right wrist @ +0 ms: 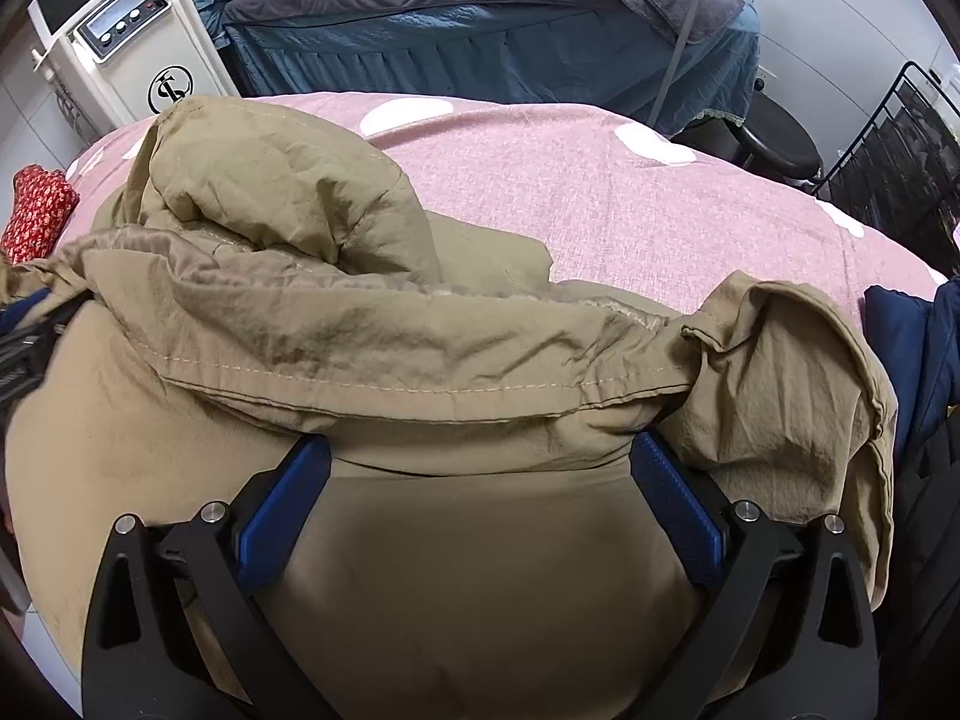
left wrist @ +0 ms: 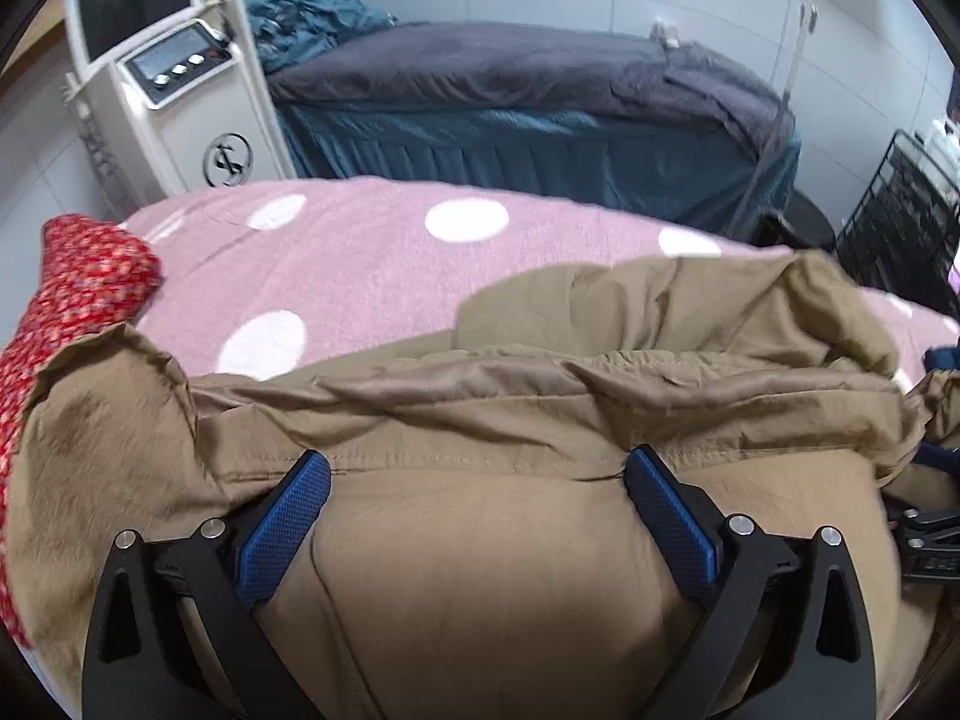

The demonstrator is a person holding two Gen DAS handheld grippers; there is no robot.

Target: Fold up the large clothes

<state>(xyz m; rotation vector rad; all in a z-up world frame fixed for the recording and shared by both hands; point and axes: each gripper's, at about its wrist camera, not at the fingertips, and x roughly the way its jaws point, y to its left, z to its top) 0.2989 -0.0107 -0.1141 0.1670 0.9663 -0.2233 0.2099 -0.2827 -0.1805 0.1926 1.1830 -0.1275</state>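
Left gripper (left wrist: 477,468) spread wide over the tan jacket (left wrist: 480,570) — right gripper (right wrist: 480,450) likewise, tips under its hem. Beyond the jacket, pink dotted bed (right wrist: 600,192); left of it, red floral cloth (left wrist: 78,276).

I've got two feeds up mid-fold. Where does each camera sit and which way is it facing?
Left wrist: on the left gripper, looking forward across the tan jacket and pink dotted bedspread; its open blue-padded fingers show, the other gripper at the right edge.
Right wrist: on the right gripper, facing likewise over the jacket's hood; its open fingers show.
Shared: jacket, bedspread, red floral cloth, white machine, blue-draped bed.
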